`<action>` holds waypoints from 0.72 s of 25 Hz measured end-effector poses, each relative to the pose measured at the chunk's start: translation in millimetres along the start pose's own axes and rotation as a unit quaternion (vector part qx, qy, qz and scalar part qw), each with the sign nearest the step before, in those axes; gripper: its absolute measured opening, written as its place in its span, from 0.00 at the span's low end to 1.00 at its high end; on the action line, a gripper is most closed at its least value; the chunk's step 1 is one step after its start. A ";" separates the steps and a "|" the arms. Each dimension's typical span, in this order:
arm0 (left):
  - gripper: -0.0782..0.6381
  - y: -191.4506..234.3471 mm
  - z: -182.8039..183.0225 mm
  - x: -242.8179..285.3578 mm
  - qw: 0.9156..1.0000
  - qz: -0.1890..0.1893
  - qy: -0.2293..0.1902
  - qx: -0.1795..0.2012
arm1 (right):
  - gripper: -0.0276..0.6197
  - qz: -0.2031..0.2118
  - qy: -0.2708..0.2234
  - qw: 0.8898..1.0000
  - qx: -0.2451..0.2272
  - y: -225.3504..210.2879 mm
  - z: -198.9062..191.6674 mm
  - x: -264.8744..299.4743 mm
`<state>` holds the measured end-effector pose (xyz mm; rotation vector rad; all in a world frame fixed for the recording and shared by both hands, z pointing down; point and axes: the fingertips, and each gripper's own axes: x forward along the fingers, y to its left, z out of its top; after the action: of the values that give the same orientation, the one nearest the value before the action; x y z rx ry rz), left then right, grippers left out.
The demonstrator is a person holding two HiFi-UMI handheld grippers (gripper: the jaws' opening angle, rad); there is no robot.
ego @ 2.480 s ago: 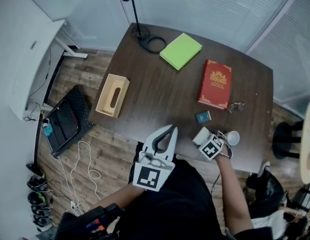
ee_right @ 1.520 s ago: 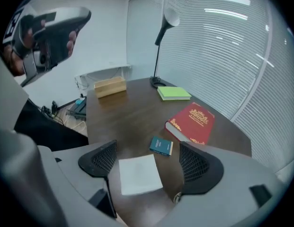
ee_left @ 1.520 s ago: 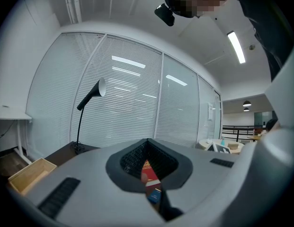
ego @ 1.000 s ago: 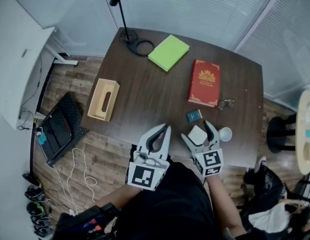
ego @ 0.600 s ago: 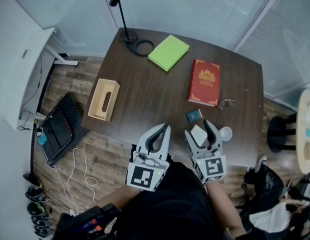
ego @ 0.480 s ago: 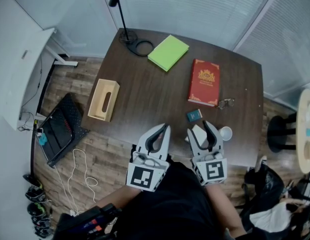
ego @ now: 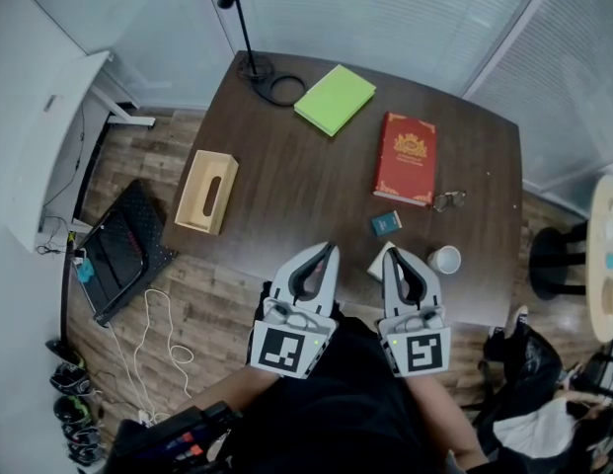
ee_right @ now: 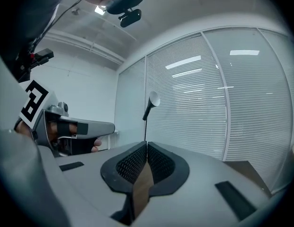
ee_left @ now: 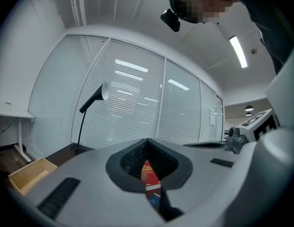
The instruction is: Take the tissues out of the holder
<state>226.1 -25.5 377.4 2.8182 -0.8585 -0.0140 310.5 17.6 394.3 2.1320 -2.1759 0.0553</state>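
Note:
The wooden tissue holder (ego: 205, 193) lies at the table's left edge, its top slot dark, with no tissue showing. It also appears low at the left in the left gripper view as the same wooden holder (ee_left: 29, 175). Both grippers hover at the near table edge, far from it. My left gripper (ego: 322, 254) is shut and empty, and its tips (ee_left: 147, 141) meet. My right gripper (ego: 395, 257) is shut too, with the pads (ee_right: 147, 145) together and nothing between them. A small white block (ego: 377, 262) peeks out beside its left jaw.
A white cup (ego: 445, 260), a small blue box (ego: 385, 223), glasses (ego: 449, 199), a red book (ego: 405, 158), a green book (ego: 334, 99) and a lamp base with its cable (ego: 257, 68) are on the dark table (ego: 296, 186). On the floor at the left lie a black case (ego: 123, 250) and cords.
My right gripper's jaws went from wide open around the white block to fully shut. The block now shows at its left side. The left gripper has stayed put.

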 end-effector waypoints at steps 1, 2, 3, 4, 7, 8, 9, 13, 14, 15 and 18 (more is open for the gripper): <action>0.11 0.1 -0.6 -1.5 1.000 -0.001 0.001 0.000 | 0.07 0.004 -0.001 1.000 -0.004 3.4 0.1 -0.5; 0.11 0.4 -1.4 -3.0 1.000 -0.002 0.003 0.001 | 0.07 0.007 -0.001 1.000 -0.006 6.7 -0.3 -0.8; 0.11 0.7 -2.0 -4.9 1.000 -0.003 0.005 0.001 | 0.07 0.008 0.000 1.000 -0.006 9.7 -0.6 -1.0; 0.11 1.1 -2.5 -7.0 1.000 -0.005 0.006 0.002 | 0.07 0.006 -0.001 1.000 -0.003 12.1 -0.6 -1.4; 0.11 5.7 -2.7 -13.0 1.000 -0.010 0.008 0.004 | 0.07 -0.009 -0.004 1.000 0.003 16.5 2.1 -1.7; 0.11 8.6 -1.8 -14.8 1.000 -0.011 0.007 0.003 | 0.07 -0.013 -0.004 1.000 0.003 18.2 3.9 -1.2; 0.11 12.0 -0.4 -16.8 1.000 -0.011 0.006 0.002 | 0.07 -0.016 -0.005 1.000 0.002 20.7 6.3 -0.6; 0.11 25.4 6.0 -26.9 1.000 -0.012 0.000 -0.001 | 0.07 -0.016 -0.014 1.000 -0.005 38.2 17.3 1.9; 0.11 28.0 6.9 -29.7 1.000 -0.014 0.000 -0.002 | 0.07 -0.017 -0.015 1.000 -0.004 43.2 19.7 2.5; 0.11 30.5 7.8 -33.0 1.000 -0.017 0.002 -0.004 | 0.07 -0.017 -0.015 1.000 -0.002 48.5 21.6 3.1; 0.11 40.6 14.2 -45.3 1.000 -0.026 0.004 -0.007 | 0.07 -0.026 -0.008 1.000 0.012 66.3 25.4 4.1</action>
<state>165.1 -36.0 369.0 2.8242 -0.7808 -0.0170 243.1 12.6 372.1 2.2072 -2.1373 0.0607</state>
